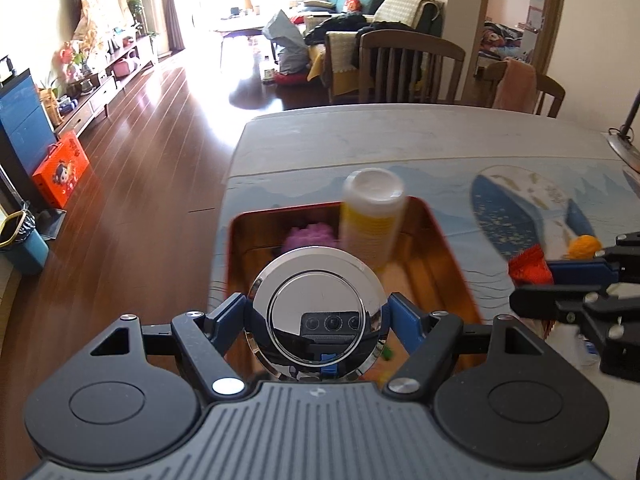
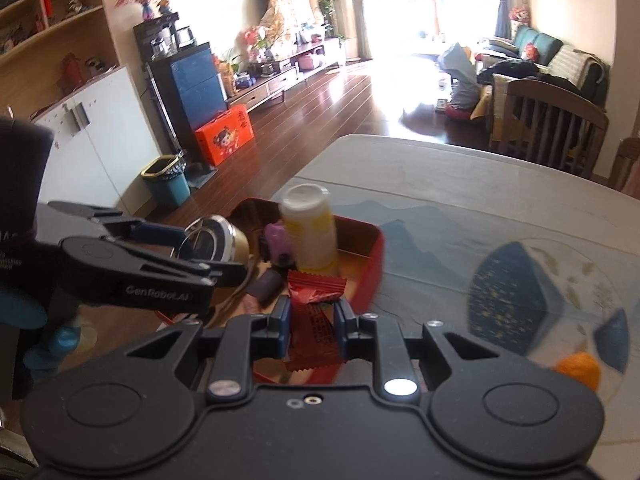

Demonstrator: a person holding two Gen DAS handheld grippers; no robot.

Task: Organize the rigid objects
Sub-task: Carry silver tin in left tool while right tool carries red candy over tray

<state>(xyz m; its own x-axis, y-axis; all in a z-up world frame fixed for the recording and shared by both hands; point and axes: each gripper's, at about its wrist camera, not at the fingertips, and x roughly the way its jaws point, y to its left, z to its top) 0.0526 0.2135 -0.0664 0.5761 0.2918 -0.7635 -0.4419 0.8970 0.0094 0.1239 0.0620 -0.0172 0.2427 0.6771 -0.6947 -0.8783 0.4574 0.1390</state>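
Nearest the left wrist camera, the left tongs (image 1: pixel 316 312) point steeply down over the table (image 1: pixel 400 140) and stand wide, their blue pads clamped on the rim of a round chrome-lidded tin (image 1: pixel 316 316), whose mirror lid faces the lens and hides most of what lies under it. From the right wrist camera the same tin (image 2: pixel 218 240) shows its gold side wall and hangs above the near left part of a red tray (image 2: pixel 374 264). Inside the tray, going left to right, sit a purple toy (image 2: pixel 276 240), blurred, and a white bottle with a yellow label (image 2: pixel 310 232), upright against the far wall and just beside the toy; a dark small block (image 2: pixel 266 284) lies nearer, too blurred to name. A blue-gloved hand (image 2: pixel 24 312) shows at the left edge of the right view, behind the left tongs' black linkage. Right of that, the right tongs (image 2: pixel 314 320) also tilt downward, jaws drawn narrow and clenched on a red foil packet (image 2: pixel 314 300), which stands up between the pads with its crimped top over the near right part of the tray. In the left view these right tongs (image 1: pixel 552 280) come in from the right edge, level with the left pair and well apart from them, the packet (image 1: pixel 530 268) at their tip. Farther right on the table's blue printed mat lies an orange round thing (image 2: pixel 578 368), outside the tray and clear of both tongs.
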